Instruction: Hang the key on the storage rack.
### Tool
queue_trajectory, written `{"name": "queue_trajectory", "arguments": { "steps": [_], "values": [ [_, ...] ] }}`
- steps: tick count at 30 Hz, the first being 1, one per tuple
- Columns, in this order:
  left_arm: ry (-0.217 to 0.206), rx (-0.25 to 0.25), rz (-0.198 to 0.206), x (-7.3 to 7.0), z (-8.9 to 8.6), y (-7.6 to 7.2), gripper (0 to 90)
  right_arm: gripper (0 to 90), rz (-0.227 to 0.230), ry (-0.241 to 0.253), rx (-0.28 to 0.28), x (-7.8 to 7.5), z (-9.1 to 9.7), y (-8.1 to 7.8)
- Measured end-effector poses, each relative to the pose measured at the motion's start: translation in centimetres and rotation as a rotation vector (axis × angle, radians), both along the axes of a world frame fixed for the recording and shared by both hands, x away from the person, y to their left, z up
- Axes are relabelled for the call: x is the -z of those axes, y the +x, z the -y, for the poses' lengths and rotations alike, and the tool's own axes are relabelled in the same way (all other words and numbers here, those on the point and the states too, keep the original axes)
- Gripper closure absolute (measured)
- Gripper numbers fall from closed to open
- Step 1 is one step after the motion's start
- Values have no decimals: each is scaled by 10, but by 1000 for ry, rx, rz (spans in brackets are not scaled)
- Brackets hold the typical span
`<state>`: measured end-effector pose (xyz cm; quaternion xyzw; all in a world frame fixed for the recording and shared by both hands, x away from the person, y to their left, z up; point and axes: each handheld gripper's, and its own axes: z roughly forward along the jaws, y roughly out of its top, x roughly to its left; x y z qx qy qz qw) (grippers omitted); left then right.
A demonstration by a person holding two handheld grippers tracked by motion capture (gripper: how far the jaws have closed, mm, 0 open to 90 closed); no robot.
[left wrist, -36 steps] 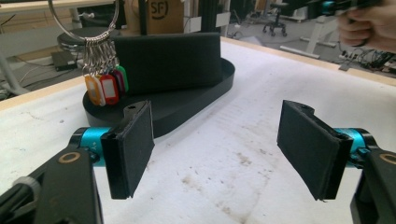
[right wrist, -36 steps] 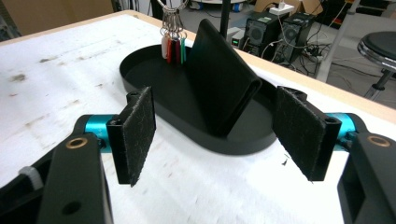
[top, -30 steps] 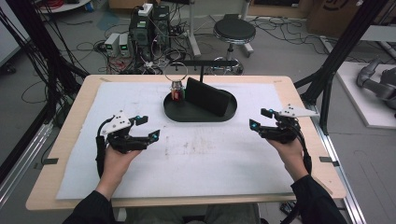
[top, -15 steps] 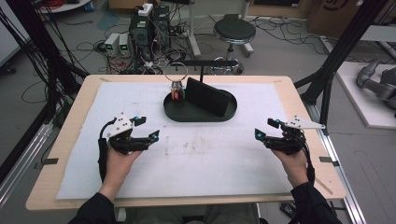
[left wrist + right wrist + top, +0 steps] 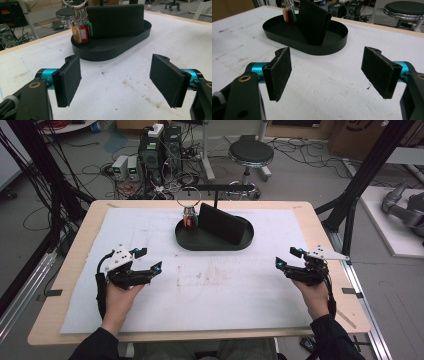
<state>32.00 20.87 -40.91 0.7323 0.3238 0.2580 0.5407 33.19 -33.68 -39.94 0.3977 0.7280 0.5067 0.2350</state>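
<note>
Both gripper jaws wide, black oval tray [image 5: 200, 244], coloured key tags [image 5: 81, 34]

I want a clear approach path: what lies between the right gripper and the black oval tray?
Nothing. In the right gripper view, bare white table cover runs from the open right gripper to the black oval tray; the high view shows the same.

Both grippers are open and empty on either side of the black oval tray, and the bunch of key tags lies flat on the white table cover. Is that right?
Not quite. The key tags hang from a ring inside the black oval tray, beside the upright black wallet, as the left gripper view shows. The left gripper and right gripper are open and empty.
</note>
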Motion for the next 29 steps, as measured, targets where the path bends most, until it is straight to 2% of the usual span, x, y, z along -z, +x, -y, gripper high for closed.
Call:
{"name": "queue_trajectory", "arguments": {
  "steps": [29],
  "values": [
    [5,-10,-31,3,-2,4,251,243,-10,-4,11,3,2,2]
  ]
}}
